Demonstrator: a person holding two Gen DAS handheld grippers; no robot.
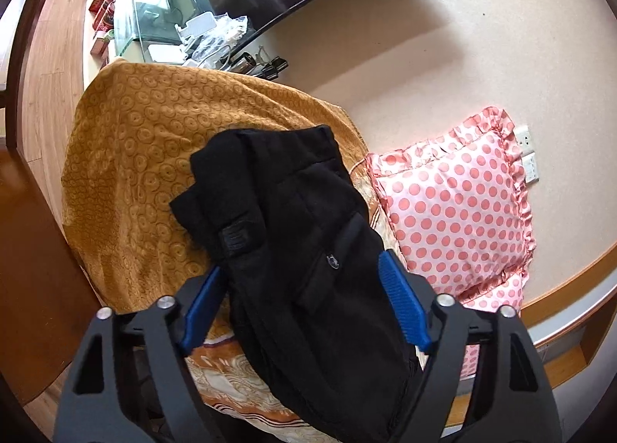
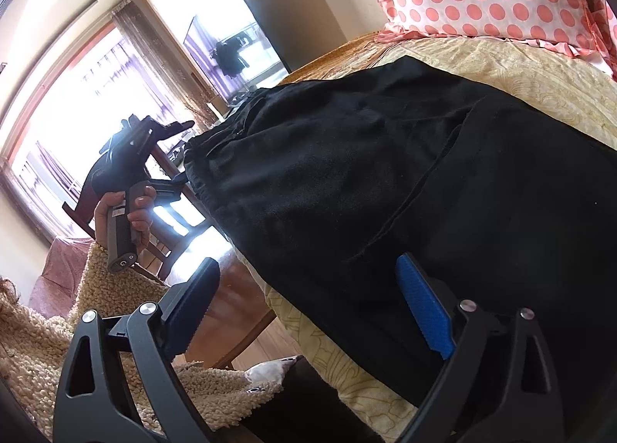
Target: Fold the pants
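Black pants (image 1: 293, 250) spread on bed (image 2: 540, 73) beside polka-dot pillow (image 1: 455, 208) — flat for folding. Left gripper (image 1: 304, 300) and right gripper (image 2: 308, 312) held agape astride fabric edges, nothing clamped — likely readied for grasp.

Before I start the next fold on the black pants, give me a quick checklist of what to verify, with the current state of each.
1. Left gripper jaws open around the pants: ok.
2. Right gripper jaws open at the pants' near edge: ok.
3. Either gripper gripping cloth: not ok, neither has closed.
4. Pants lying flat: not ok, one end is bunched on the orange blanket.
5. Polka-dot pillow clear of the pants: ok.
6. Fabric hanging off the bed edge: cannot tell.
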